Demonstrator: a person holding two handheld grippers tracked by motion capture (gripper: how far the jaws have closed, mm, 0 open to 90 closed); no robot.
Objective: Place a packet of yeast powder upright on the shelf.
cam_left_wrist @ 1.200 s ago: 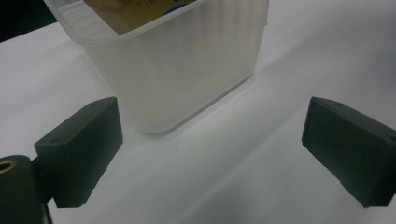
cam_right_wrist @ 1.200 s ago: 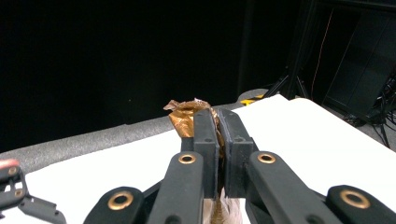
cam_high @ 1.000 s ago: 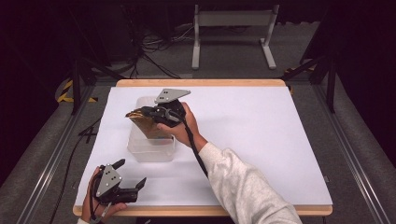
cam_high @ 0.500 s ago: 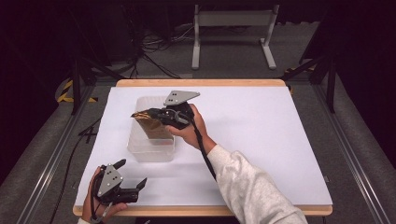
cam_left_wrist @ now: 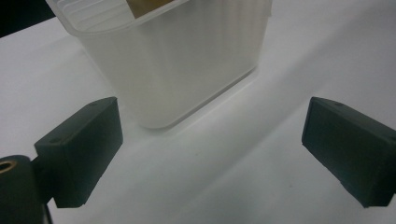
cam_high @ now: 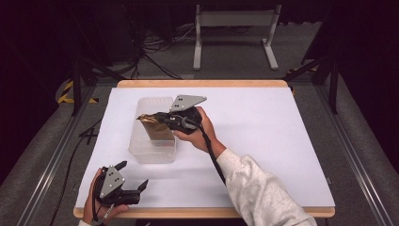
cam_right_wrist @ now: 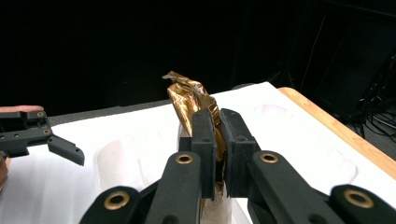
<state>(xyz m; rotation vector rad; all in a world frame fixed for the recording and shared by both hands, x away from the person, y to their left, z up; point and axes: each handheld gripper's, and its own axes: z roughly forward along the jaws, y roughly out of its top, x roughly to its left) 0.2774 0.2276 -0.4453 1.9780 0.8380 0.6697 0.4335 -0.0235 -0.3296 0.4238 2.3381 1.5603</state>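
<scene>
Presently the right gripper (cam_high: 157, 118) is clamped on a crumpled gold foil packet (cam_high: 154, 126), jaws pinched tight on its upper portion. In the right gripper view the gold foil packet (cam_right_wrist: 194, 100) rises above and beyond the closed jaws. Seen from the high view, the packet hangs over a translucent plastic container (cam_high: 141, 153) on the white table (cam_high: 263, 136), its lower part at or within the container's opening; whether it touches the container's floor cannot be told. The left gripper (cam_high: 133, 178) rests near the table's near-left corner, jaws spread wide and empty, just beside the container (cam_left_wrist: 187, 70).
</scene>
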